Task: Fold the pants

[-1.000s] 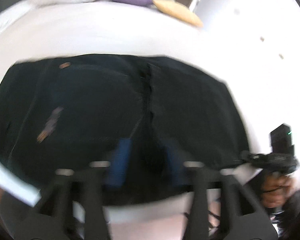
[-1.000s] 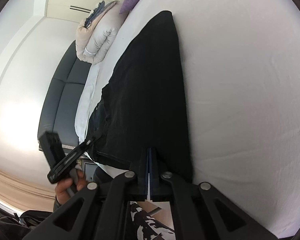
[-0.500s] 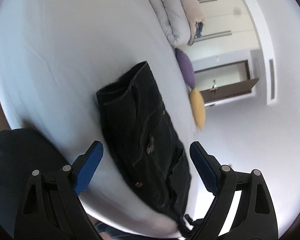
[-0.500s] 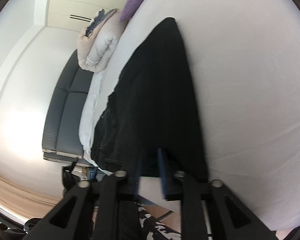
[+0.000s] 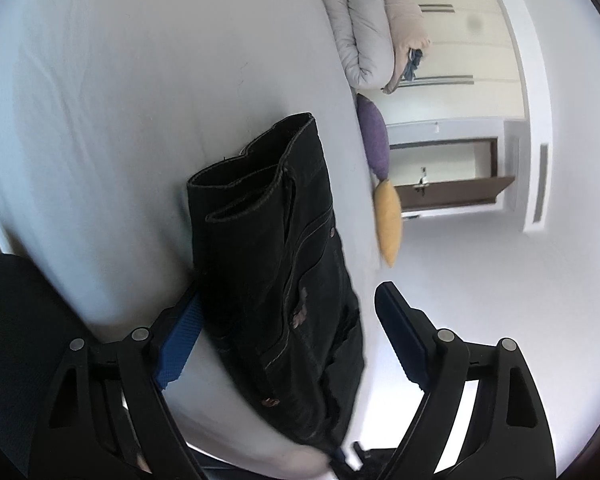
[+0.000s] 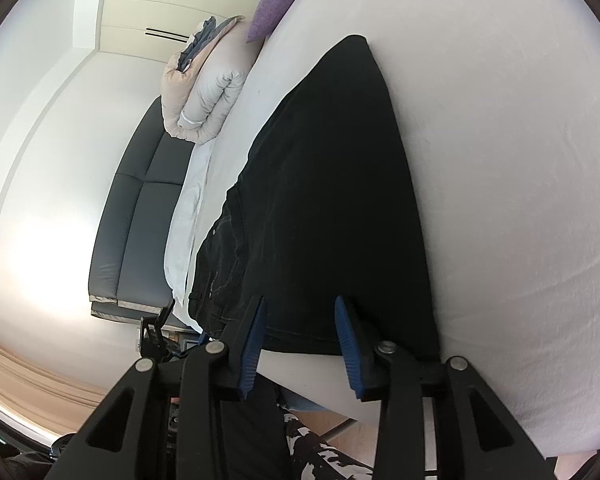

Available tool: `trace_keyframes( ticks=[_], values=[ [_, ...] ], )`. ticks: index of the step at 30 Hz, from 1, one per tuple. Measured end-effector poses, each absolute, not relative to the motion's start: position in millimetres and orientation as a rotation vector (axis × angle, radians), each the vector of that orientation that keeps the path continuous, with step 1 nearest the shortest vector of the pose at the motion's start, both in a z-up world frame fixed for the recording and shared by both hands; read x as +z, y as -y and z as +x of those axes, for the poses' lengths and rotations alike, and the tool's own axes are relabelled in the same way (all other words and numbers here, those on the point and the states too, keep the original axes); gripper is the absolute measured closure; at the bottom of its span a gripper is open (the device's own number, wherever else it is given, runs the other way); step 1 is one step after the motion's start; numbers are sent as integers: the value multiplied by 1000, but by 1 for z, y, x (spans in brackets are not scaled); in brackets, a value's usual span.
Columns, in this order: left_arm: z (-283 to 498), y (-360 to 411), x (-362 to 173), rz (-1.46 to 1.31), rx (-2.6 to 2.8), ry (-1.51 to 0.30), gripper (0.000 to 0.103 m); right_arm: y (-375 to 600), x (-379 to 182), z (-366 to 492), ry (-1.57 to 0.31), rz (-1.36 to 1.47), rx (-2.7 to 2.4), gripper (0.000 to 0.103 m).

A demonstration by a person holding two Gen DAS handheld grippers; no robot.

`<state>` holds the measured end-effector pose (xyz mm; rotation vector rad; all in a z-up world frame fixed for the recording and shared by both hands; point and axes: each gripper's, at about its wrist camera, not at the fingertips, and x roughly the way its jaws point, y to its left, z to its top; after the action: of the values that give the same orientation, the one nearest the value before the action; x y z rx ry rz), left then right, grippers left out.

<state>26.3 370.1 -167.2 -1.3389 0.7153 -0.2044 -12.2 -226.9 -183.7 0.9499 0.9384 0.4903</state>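
On the left, the left gripper [image 5: 288, 336] stands with its blue-padded fingers [image 5: 178, 346] spread wide on either side of the folded black denim pants [image 5: 268, 248], the pads clear of the cloth and nothing gripped. The pants lie as a long folded strip on the white sheeted bed [image 5: 140, 80], waistband end nearest this gripper and the two stacked leg hems further up the bed.

On the right, the right gripper [image 6: 300, 340] sits at the near edge of the same pants [image 6: 332, 200]; its jaws have just been opening, the pads [image 6: 346, 336] now part way apart with the cloth edge lying loose between them, so its grip is let go.

Judging by this, one fold has just been laid down and released, and the step in hand is re-grasping. The next move likely calls for both grippers to close on one end of the strip together and carry it over towards the other end, keeping the layers aligned.
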Motion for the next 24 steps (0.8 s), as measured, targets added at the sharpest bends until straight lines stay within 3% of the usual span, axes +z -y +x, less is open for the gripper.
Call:
trace_keyframes(
  ticks=[4, 6, 8, 10, 12, 18, 24],
  values=[
    [31, -375, -178, -1421, -221, -685, 19, 228, -184, -13, -938, 952, 495, 67],
    [32, -378, -182, -1451, -222, -674, 25, 227, -183, -13, -940, 946, 492, 68],
    [35, -379, -184, -1450, -213, -684, 39, 227, -178, -13, -941, 942, 484, 69],
    [37, -380, -186, -1440, -199, -701, 63, 224, -170, -11, -932, 937, 488, 69],
    [35, -380, -187, -1431, -180, -714, 72, 219, -160, -9, -925, 923, 499, 69],
    [37, -379, -181, -1363, -161, -707, 86, 184, -117, 22, -917, 804, 571, 69],
    [44, -368, -149, -1176, -137, -707, 89, 114, -102, 81, -1005, 638, 639, 79]
  ],
)
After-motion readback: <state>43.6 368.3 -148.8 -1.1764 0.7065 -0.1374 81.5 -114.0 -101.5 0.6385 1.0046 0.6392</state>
